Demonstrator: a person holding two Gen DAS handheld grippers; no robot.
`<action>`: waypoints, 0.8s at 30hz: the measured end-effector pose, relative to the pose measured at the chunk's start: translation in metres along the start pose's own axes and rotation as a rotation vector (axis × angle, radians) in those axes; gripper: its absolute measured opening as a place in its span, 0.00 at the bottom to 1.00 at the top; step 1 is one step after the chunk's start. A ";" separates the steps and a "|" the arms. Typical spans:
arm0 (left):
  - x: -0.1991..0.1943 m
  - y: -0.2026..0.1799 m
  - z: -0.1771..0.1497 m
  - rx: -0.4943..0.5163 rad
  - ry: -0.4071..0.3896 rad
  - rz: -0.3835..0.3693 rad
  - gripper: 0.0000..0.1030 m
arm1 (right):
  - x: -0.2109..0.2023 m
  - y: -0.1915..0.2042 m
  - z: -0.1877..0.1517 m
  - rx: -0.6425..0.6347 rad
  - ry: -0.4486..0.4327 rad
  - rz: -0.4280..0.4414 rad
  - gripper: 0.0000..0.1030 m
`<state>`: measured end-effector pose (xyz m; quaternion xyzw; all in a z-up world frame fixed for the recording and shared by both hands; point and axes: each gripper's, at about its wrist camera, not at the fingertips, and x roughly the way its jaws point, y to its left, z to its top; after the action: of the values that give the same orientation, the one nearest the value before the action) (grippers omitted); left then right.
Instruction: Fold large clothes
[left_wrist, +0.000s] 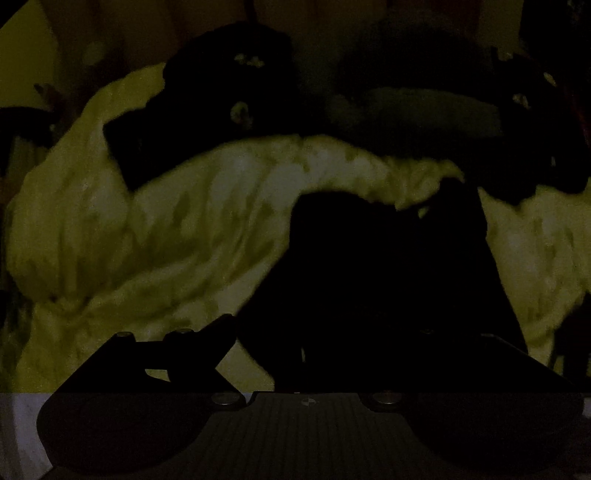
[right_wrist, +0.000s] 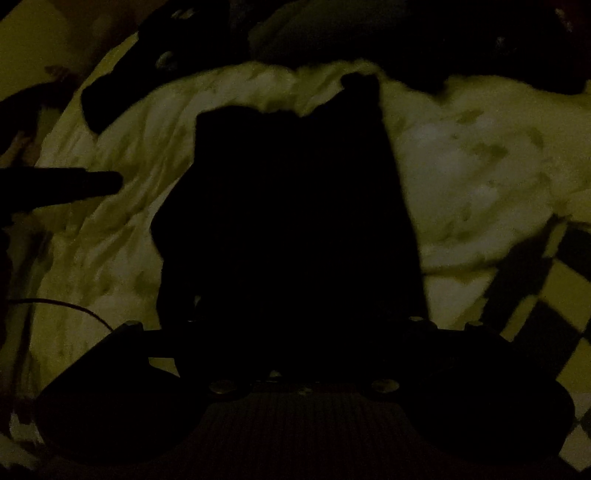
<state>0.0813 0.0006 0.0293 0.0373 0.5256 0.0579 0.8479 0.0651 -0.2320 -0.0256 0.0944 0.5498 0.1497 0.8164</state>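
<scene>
A: Any brand, label or writing to read?

B: None legible. Far too dark in both views, everything tinted a dim yellow-green.

A: And the garment?

B: Hard to pick out. In the left wrist view, a black mass (left_wrist: 369, 266) filling the centre and lower centre of the frame, no folds or seams visible, only an outline. Same in the right wrist view: a black block (right_wrist: 288, 214) in the middle, squared at the top with a small bump at its upper right corner. Could be dark clothing, could be fingers in silhouette; cannot tell which.

A: Lying on what?

B: On pale rumpled bedding (left_wrist: 155, 229), wrinkled and blotchy, spread across the middle of the left view; seen again across the right view (right_wrist: 480, 166).

A: Left gripper (left_wrist: 373, 236)?

B: Merged with the black shape. Open or closed, cannot tell. Only the mount with its bolts (left_wrist: 225, 398) clear at the bottom of the frame.

A: Right gripper (right_wrist: 291, 177)?

B: Same trouble. Lost in the silhouette, state unknowable.

A: Anything else worth noting?

B: Dark clutter (left_wrist: 229, 92) along the upper part of the left view, with a few pale specks. In the right view, a dark bar-shaped thing (right_wrist: 74, 184) jutting in from the left edge, a thin cable (right_wrist: 74, 306) curving at lower left, and a chequered dark-and-light patch (right_wrist: 554, 295) at the right edge.
</scene>
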 end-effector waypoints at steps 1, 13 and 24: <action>0.001 -0.001 -0.007 -0.005 0.016 -0.002 1.00 | 0.001 0.002 -0.003 -0.016 0.005 0.002 0.76; 0.024 0.008 -0.066 -0.091 0.177 -0.026 1.00 | 0.015 0.010 -0.023 -0.078 0.068 -0.010 0.79; 0.066 0.043 -0.083 -0.185 0.264 -0.010 1.00 | 0.032 0.022 -0.014 -0.082 0.088 -0.009 0.79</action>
<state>0.0342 0.0525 -0.0610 -0.0516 0.6251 0.1062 0.7716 0.0606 -0.1999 -0.0519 0.0518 0.5788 0.1725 0.7953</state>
